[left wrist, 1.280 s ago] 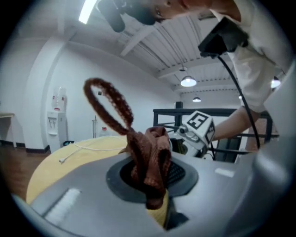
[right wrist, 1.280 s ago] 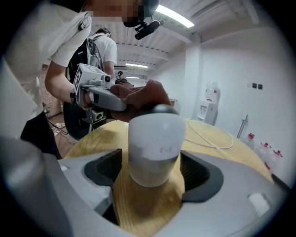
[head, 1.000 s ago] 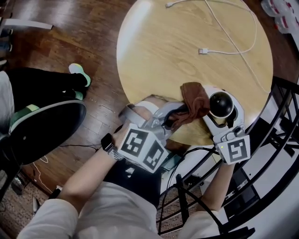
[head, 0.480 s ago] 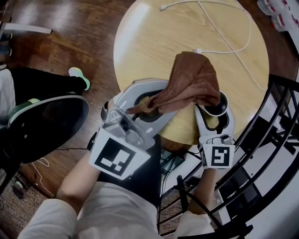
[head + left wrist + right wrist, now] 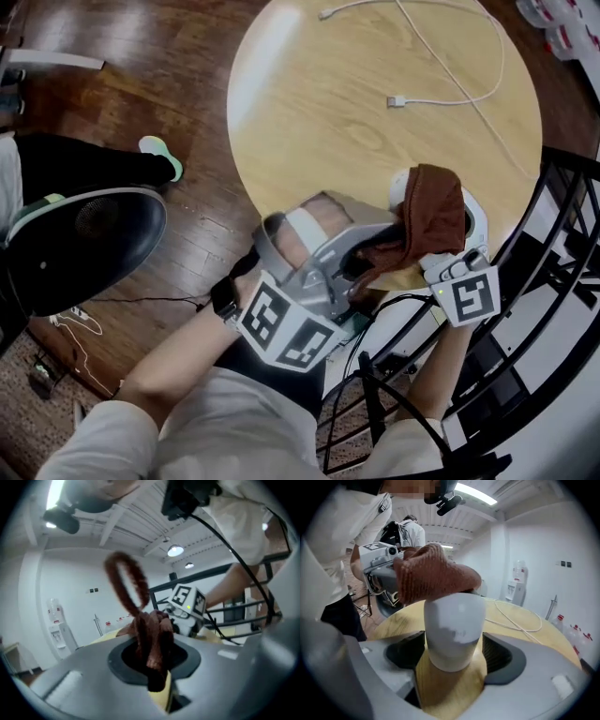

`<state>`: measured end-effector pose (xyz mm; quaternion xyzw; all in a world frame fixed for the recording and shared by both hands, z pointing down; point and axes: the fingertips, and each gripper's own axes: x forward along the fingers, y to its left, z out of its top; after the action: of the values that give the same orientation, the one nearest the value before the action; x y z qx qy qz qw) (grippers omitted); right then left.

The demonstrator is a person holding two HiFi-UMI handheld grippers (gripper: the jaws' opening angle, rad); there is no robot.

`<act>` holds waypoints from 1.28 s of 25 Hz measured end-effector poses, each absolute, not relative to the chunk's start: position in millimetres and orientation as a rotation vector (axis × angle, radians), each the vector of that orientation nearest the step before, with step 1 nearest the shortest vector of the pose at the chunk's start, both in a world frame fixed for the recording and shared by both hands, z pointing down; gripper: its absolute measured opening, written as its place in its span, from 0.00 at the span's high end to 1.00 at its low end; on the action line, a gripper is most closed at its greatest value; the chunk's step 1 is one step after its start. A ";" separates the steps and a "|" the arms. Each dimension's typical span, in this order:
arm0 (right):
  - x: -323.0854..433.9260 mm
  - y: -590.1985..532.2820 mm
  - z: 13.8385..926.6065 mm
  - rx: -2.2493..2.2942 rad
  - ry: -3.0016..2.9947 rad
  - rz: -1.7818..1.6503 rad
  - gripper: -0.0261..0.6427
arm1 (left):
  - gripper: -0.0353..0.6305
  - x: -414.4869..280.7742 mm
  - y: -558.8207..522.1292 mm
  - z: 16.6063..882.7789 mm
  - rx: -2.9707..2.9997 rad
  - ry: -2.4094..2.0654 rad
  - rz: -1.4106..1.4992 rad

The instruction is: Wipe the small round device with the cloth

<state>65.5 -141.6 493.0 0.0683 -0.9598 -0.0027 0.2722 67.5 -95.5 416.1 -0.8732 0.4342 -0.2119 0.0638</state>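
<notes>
- My left jaws [image 5: 154, 660] are pinched tight on the brown cloth [image 5: 151, 634], which loops up beyond them.
- My right jaws [image 5: 452, 646], just eased wider, grip the small round device [image 5: 453, 618] between them, the cloth draped over its top.

I see an office-like room: a round wooden table [image 5: 319, 112] on a dark plank floor [image 5: 122, 84], white walls [image 5: 79, 573], a water dispenser [image 5: 518, 581] by the far wall, round lamps [image 5: 176, 551] under bare ceiling beams.
</notes>
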 end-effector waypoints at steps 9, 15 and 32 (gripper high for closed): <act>44.6 -138.9 492.9 0.063 -2.603 -0.018 0.41 | 0.84 29.4 -69.1 431.1 -2.787 1.412 -0.677; 50.4 -141.0 492.8 0.286 -2.598 0.029 0.41 | 0.84 -10.8 -108.2 345.8 -2.740 1.741 -0.185; 78.0 -150.7 501.3 0.848 -2.445 0.238 0.41 | 0.84 51.3 -94.2 456.1 -2.832 1.230 -0.866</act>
<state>78.0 -150.7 501.3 0.3143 -0.9064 0.0883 0.2682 51.3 -94.2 456.1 -0.8827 0.3834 -0.2700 -0.0328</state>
